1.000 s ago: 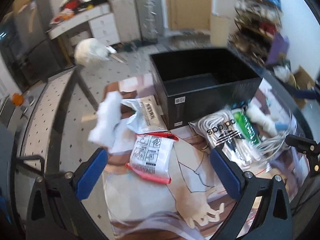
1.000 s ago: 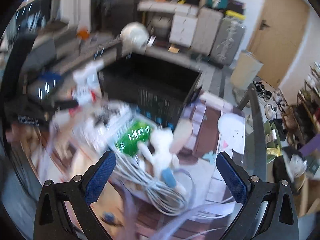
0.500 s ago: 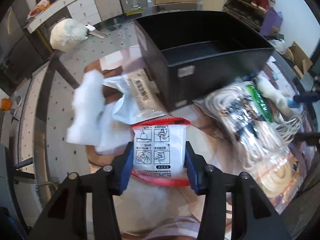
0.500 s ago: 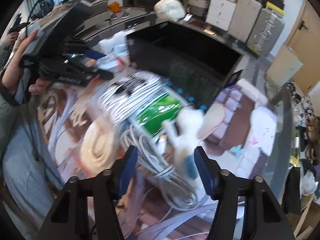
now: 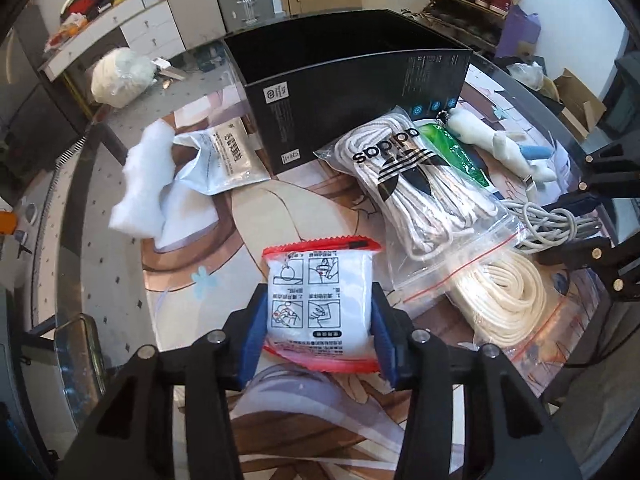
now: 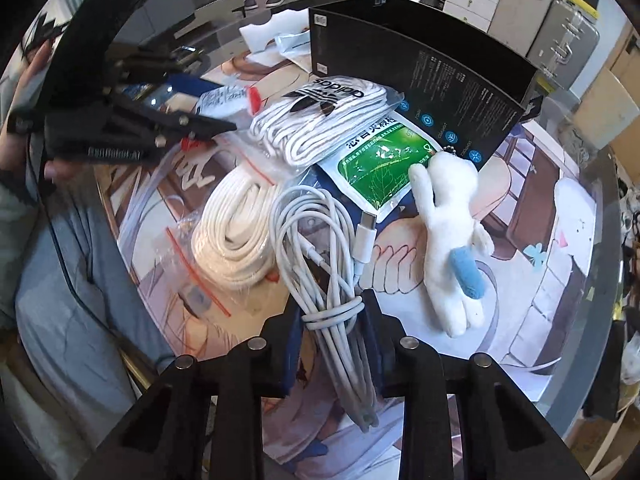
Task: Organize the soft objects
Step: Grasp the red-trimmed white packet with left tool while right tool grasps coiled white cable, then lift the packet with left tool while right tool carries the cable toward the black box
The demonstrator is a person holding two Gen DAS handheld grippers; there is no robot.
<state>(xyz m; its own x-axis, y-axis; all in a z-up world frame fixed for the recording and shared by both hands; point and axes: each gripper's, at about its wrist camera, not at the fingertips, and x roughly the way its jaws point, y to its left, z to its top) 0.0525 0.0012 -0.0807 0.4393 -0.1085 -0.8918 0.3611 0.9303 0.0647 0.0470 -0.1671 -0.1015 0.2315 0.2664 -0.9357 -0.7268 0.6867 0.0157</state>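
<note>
My left gripper (image 5: pixel 318 320) is shut on a white packet with a red border (image 5: pixel 320 296), held just above the table. My right gripper (image 6: pixel 332 344) is shut on a bundled white charging cable (image 6: pixel 320 248). A black open box (image 5: pixel 352 68) stands at the back of the table; it also shows in the right wrist view (image 6: pixel 424 64). In front of it lie a bag of white laces marked adidas (image 5: pixel 408 184), a green packet (image 6: pixel 384 160), a white plush toy with a blue patch (image 6: pixel 448 232) and a bagged white rope coil (image 6: pixel 232 236).
A silver foil pouch (image 5: pixel 224 156) and white foam pieces (image 5: pixel 148 184) lie left of the box. The round glass table (image 5: pixel 68 216) has a printed mat. Drawers, cases and shoe racks stand behind. The left gripper shows in the right wrist view (image 6: pixel 224 126).
Both grippers have closed from wide open. The left took hold of the red-bordered packet and drew it back; the right came down onto the cable bundle and gripped it.
</note>
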